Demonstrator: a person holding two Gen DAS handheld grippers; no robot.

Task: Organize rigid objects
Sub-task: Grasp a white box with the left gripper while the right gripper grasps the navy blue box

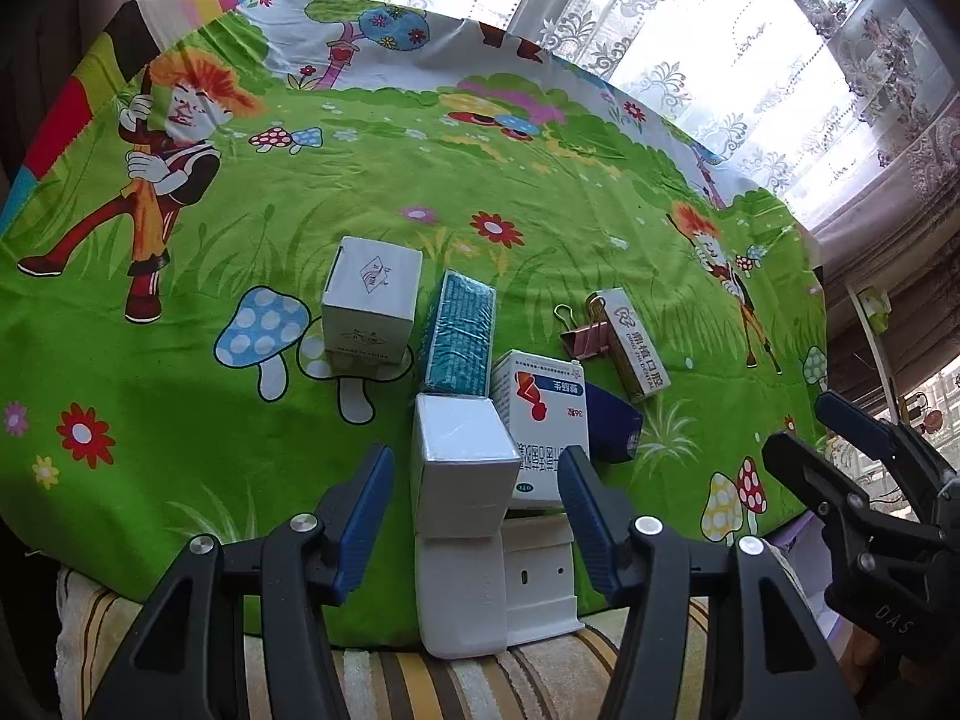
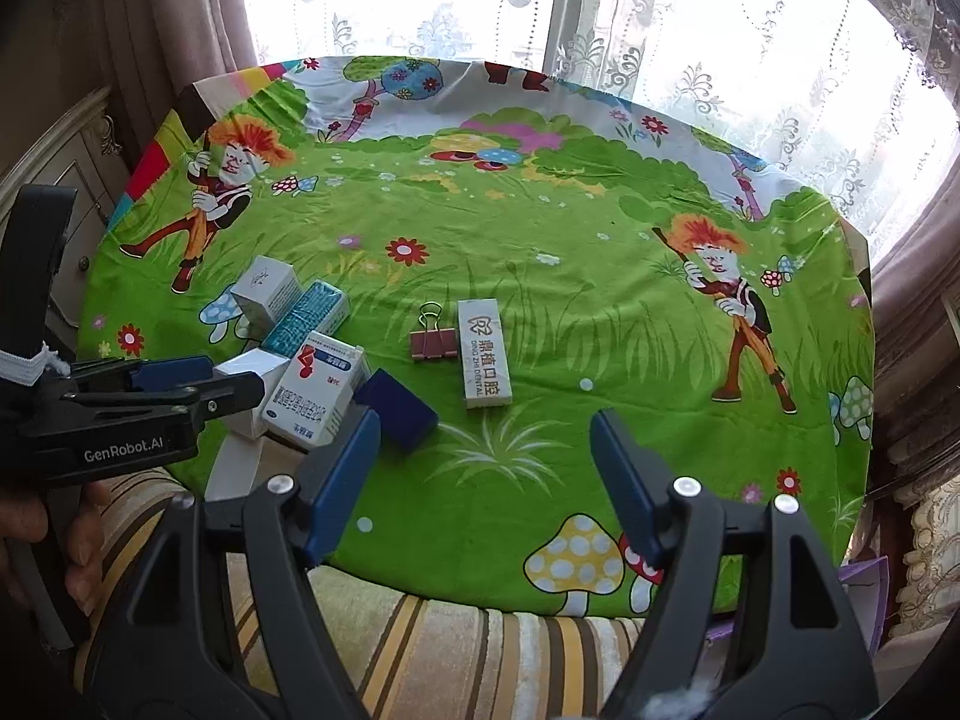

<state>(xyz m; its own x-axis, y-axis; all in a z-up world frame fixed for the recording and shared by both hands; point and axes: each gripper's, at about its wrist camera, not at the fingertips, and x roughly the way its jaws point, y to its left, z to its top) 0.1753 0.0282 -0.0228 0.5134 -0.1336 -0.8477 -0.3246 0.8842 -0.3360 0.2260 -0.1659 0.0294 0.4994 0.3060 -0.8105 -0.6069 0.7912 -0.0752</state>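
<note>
Several small boxes lie on a green cartoon cloth point(image 1: 180, 432). My left gripper point(image 1: 474, 516) is open, its blue pads either side of a plain white box point(image 1: 462, 462) without touching it. That box rests on a white plastic piece point(image 1: 528, 588). Beside it lie a white medicine box with a red mark point(image 1: 540, 426), a dark blue box point(image 1: 612, 426), a teal box point(image 1: 459, 339) and a white cube box point(image 1: 372, 300). A pink binder clip point(image 2: 432, 339) and a long white dental box point(image 2: 485, 360) lie further right. My right gripper point(image 2: 483, 438) hangs open over bare cloth, the dark blue box point(image 2: 399, 414) by its left finger.
A striped cushion point(image 2: 450, 630) runs along the cloth's near edge. Lace curtains and a bright window point(image 2: 690, 30) stand behind the far edge. A hand point(image 2: 78, 540) holds the left gripper point(image 2: 234, 378) at the left of the right wrist view. The cloth's far half point(image 2: 510, 210) carries no objects.
</note>
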